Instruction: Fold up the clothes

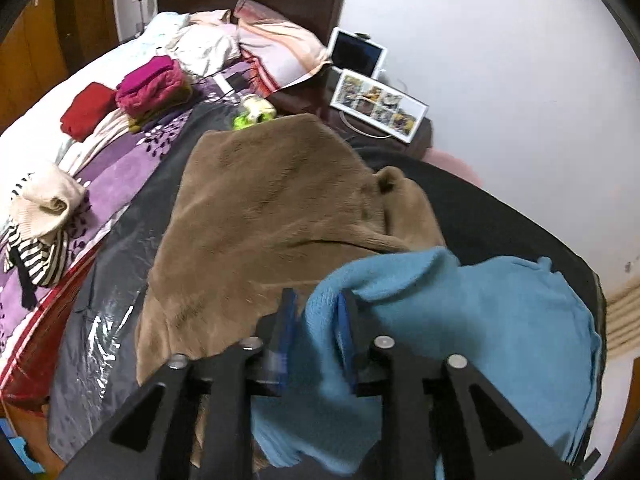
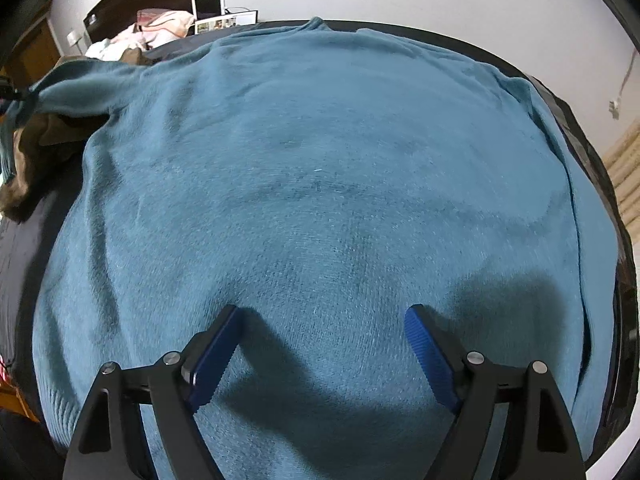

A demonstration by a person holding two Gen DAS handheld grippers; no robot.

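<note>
Left tongs (image 1: 316, 312) have a fold of the blue sweater's sleeve (image 1: 384, 276) between the pads, though I can't tell if they're really biting it; right tongs (image 2: 322, 324) hang spread wide, empty, right over the blue sweater (image 2: 320, 160) lying flat on the dark sheet (image 2: 24, 248). Judging by that, folding's barely begun: body unfolded, long axis running straight away from the right tongs, neck at the far end, with a brown garment (image 1: 260, 208) waiting beyond the left tongs and folded piles (image 1: 152, 84) farther off.
</note>
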